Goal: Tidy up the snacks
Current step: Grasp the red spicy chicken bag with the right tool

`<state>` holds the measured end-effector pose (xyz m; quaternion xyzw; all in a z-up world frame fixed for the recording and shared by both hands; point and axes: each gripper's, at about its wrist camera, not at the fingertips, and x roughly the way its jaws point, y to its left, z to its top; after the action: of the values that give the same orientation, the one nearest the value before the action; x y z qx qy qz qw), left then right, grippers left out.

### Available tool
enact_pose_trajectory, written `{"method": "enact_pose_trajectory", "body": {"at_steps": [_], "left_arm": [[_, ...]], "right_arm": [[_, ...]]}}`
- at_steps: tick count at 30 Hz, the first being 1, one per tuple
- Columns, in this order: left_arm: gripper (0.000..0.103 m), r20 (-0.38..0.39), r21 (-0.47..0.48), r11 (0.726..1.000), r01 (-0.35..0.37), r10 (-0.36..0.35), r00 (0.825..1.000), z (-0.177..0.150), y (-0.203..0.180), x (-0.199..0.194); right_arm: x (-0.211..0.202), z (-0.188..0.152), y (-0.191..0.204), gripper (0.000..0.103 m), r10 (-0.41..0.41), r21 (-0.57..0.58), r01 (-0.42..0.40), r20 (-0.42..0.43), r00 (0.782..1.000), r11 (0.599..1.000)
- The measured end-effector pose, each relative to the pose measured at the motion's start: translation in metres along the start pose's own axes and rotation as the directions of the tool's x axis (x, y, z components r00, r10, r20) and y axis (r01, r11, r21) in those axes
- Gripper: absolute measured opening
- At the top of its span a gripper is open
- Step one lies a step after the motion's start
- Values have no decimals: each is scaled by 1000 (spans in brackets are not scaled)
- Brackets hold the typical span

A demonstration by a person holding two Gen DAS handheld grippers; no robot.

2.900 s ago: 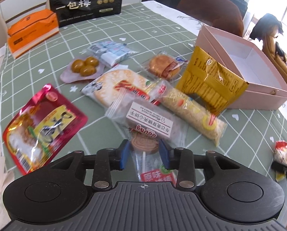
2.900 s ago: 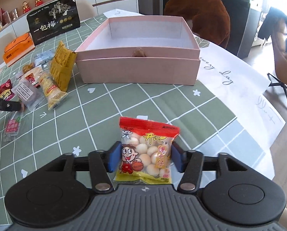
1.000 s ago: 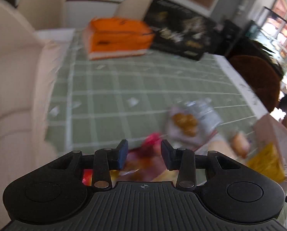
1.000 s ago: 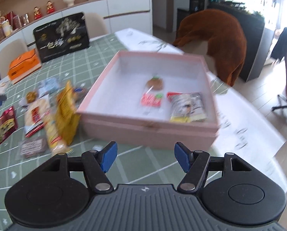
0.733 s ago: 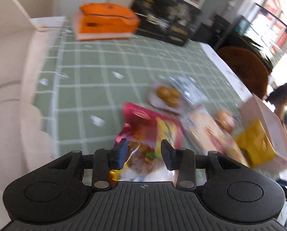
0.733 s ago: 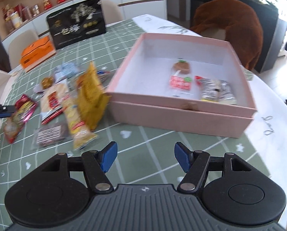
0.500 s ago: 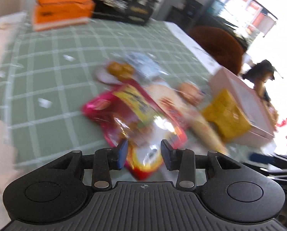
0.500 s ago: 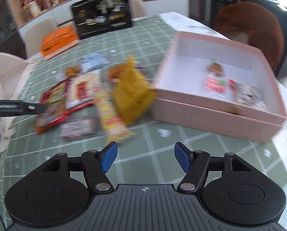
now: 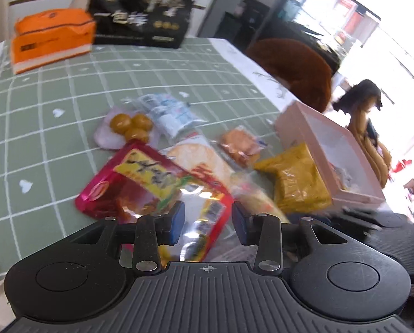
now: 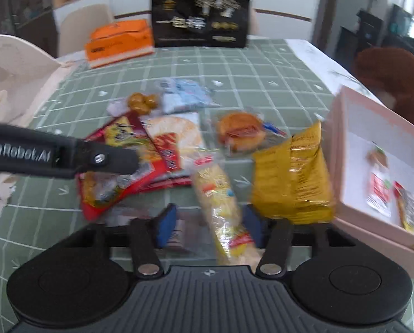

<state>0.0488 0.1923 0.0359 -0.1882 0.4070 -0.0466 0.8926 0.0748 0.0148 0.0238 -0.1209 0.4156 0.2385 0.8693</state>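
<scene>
Snacks lie bunched mid-table (image 10: 262,63), left of the pink box (image 10: 343,127). The left gripper (image 9: 207,219), fingers narrow, holds the red pouch (image 9: 151,183): carry it level, release low inside. The right gripper (image 10: 208,222) hovers wide over the long yellow pack (image 10: 220,202). Seven loose snacks, two boxed.

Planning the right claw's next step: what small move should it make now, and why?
Probably lower the right claw and close on the long yellow snack pack. Its jaws stand open with that pack lying between them on the table, and the pink box beside it has free space.
</scene>
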Motion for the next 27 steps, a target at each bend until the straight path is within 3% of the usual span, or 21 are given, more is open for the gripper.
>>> {"method": "enact_pose_trajectory", "body": {"at_steps": [2, 5, 10, 12, 13, 14, 17, 20, 27], "left_arm": [[42, 33, -59, 998, -28, 30, 999, 0, 11, -4], [42, 93, -159, 984, -81, 97, 991, 3, 27, -16], [42, 100, -234, 967, -97, 123, 987, -1, 42, -28], [42, 92, -227, 965, -129, 153, 984, -6, 43, -34], [42, 90, -230, 962, -150, 175, 980, -9, 45, -38], [42, 89, -235, 956, -175, 201, 976, -12, 47, -42], [42, 95, -286, 932, -224, 260, 961, -18, 59, -52], [42, 103, -334, 918, -212, 260, 960, -23, 74, -63], [42, 145, -406, 906, -118, 192, 971, -28, 97, -74]], "right_arm": [[-6, -5, -8, 28, 19, 15, -19, -21, 1000, 1000], [-20, -20, -24, 28, 70, 65, -66, -58, 996, 996], [-44, -37, -24, 29, 29, 19, -28, -54, 998, 999], [-55, -31, -13, 44, 15, -60, -15, 9, 1000, 998], [-58, -25, -6, 63, 16, -101, -12, 39, 999, 995], [-61, -17, 2, 76, 31, -139, -21, 75, 997, 990], [-54, 8, 26, 77, 133, -211, -104, 127, 983, 972], [-26, 32, 54, 77, 245, -267, -213, 94, 965, 940], [37, 50, 95, 77, 251, -373, -231, 4, 968, 899]]}}
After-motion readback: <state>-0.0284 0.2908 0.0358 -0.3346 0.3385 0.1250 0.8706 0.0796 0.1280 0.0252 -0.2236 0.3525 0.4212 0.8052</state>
